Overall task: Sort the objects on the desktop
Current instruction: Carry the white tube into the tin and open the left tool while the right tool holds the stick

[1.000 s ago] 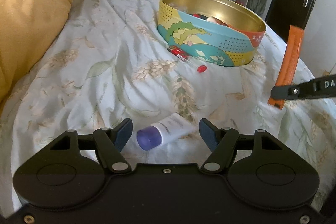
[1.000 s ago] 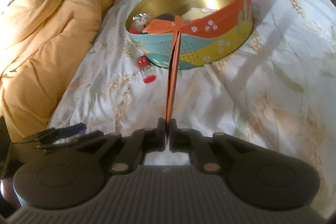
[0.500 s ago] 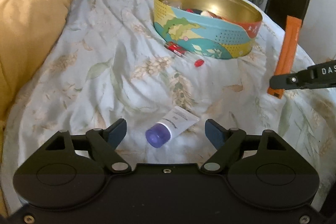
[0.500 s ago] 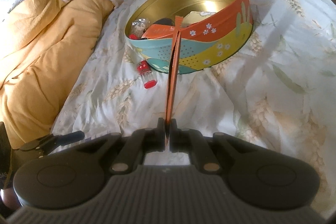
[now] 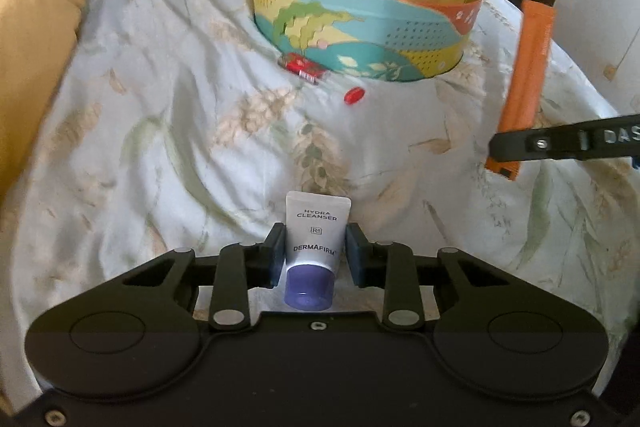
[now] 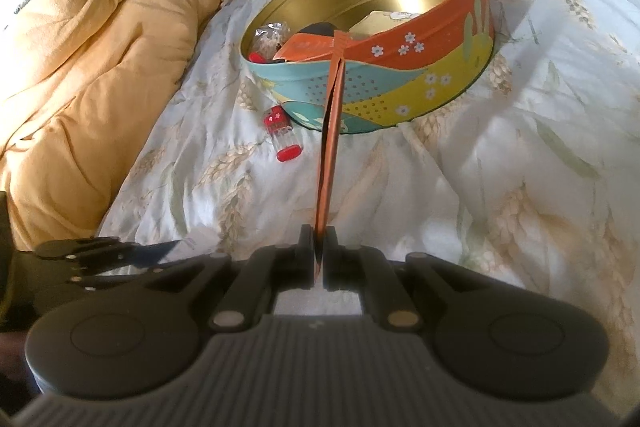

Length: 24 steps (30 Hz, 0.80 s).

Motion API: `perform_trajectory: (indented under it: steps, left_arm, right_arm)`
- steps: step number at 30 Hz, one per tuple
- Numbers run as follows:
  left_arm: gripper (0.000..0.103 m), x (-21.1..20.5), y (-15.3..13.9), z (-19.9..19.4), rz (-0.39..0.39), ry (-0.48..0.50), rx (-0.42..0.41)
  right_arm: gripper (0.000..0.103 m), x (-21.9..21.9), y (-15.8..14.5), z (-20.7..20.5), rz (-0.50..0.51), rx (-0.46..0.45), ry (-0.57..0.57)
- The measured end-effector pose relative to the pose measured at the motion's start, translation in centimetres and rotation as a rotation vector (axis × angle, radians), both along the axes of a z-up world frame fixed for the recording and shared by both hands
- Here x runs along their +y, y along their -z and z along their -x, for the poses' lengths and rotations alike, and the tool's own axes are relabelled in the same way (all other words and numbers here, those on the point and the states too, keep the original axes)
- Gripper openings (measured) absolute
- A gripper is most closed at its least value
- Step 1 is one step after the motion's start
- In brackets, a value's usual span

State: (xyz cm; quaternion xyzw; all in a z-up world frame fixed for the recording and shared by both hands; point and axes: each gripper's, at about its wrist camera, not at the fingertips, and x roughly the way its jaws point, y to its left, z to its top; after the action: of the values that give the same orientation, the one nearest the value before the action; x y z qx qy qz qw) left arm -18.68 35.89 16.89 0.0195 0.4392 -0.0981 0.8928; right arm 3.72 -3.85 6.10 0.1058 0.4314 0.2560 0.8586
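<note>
At lower centre of the left wrist view, the left gripper point(image 5: 315, 254) has its fingers closed onto the cleanser tube point(image 5: 316, 242), cap toward the camera, long axis pointing at the tin point(image 5: 360, 39) in the upper centre; the right gripper point(image 6: 319, 254) pinches the orange sachet point(image 6: 330, 147) edge-on, its far end reaching over the tin's rim; the right looks nearer.

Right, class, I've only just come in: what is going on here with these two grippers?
A person is sorting small things on a floral bedsheet. The left gripper is shut on a white cleanser tube with a purple cap. The right gripper pinches a long orange sachet. Ahead sits the round colourful tin, partly filled; a small red-capped bottle lies beside it.
</note>
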Motion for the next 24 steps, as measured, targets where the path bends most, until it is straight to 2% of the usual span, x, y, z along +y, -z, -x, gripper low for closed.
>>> perform_trajectory:
  steps: [6, 15, 24]
  left_arm:
    - [0.029, -1.0, -2.6, -0.3, 0.012, -0.008, -0.05]
    - [0.029, -2.4, -2.8, -1.6, 0.012, -0.033, -0.032]
    - [0.029, -3.6, -5.5, -3.5, 0.042, -0.046, -0.086]
  right_arm:
    - [0.005, -0.1, -0.2, 0.0, 0.018, -0.014, 0.008]
    - [0.005, -1.0, -0.3, -0.7, -0.011, -0.01, 0.04]
    - [0.005, -1.3, -0.1, -0.9, -0.022, -0.002, 0.056]
